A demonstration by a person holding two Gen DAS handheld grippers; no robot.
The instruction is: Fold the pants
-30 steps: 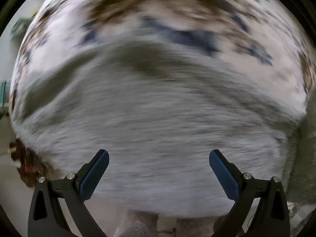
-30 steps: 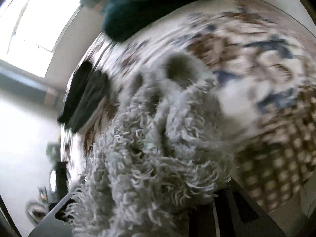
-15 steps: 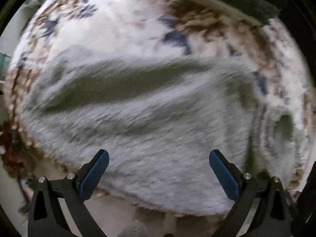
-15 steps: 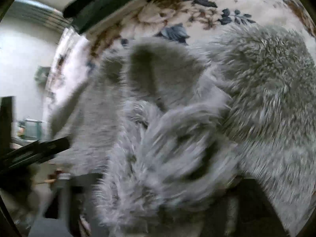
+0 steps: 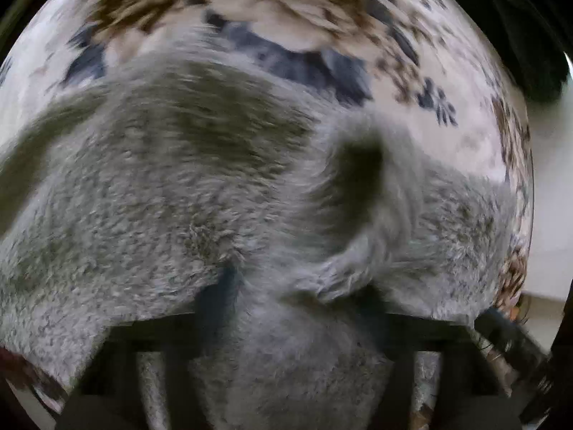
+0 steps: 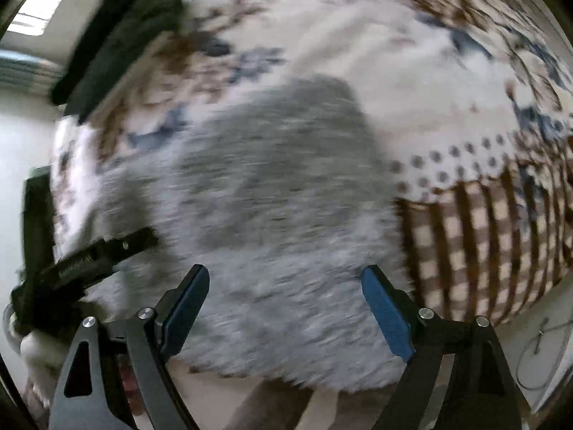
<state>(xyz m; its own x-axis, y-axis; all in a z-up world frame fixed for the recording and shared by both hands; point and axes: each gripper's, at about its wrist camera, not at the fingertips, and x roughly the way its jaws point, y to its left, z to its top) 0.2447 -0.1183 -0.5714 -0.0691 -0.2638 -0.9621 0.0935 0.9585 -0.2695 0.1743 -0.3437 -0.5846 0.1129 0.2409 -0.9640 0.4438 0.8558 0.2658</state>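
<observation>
Fluffy grey pants (image 5: 150, 193) lie spread on a floral bedspread (image 5: 465, 132). My left gripper (image 5: 297, 297) points steeply down into them. Its jaws are closing, and a bunched fold of the fur sits squeezed between them and hides most of both fingers. One dark blue pad (image 5: 222, 286) shows at the fold's left. In the right wrist view the pants (image 6: 272, 186) lie flat below my right gripper (image 6: 284, 279), which stands open above their near edge with nothing between its blue pads. The left gripper's black body (image 6: 100, 254) shows at that view's left.
A stack of dark folded clothes (image 6: 118, 36) lies at the bed's far left. The bedspread's brown checked border (image 6: 483, 243) hangs over the near right edge. A thin cable (image 6: 544, 351) lies on the pale floor beyond it.
The left gripper went from wide open above the pants to closed on a gathered fold. The right gripper let go of its bunch of fur and now stands open over the flat pants.
</observation>
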